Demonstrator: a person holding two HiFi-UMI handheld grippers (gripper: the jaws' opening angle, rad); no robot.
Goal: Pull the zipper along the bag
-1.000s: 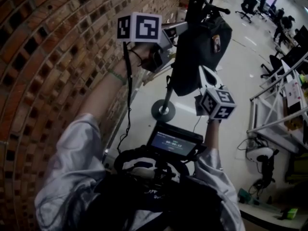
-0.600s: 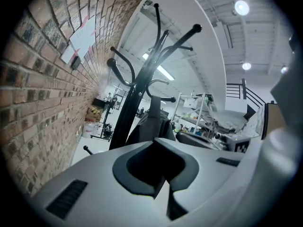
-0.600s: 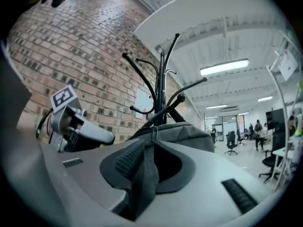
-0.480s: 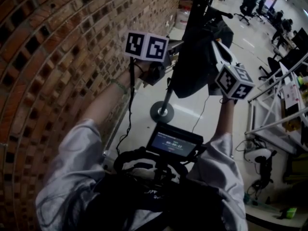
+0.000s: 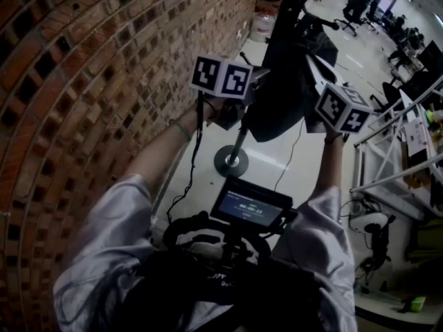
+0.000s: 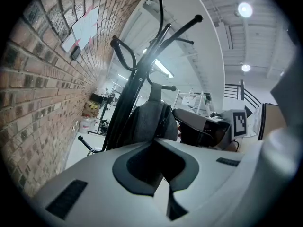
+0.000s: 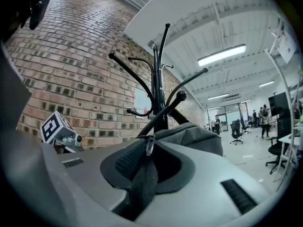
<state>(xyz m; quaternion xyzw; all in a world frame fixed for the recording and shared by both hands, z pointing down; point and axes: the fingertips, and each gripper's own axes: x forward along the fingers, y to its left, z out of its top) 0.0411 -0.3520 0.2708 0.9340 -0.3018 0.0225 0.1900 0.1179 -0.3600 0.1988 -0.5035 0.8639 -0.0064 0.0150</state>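
The bag (image 5: 284, 92) hangs from the coat stand (image 5: 237, 140), close against its pole and near the brick wall (image 5: 83, 81). The grasp for the pull looks made, but no view shows the zip's track, so how far it has run cannot be judged. The right tool (image 7: 150, 151) pinches the zipper pull (image 7: 149, 143), its dark tab trailing between the jaws. The left tool (image 6: 157, 145) is pressed together facing the bag; whether it nips cloth is unclear.
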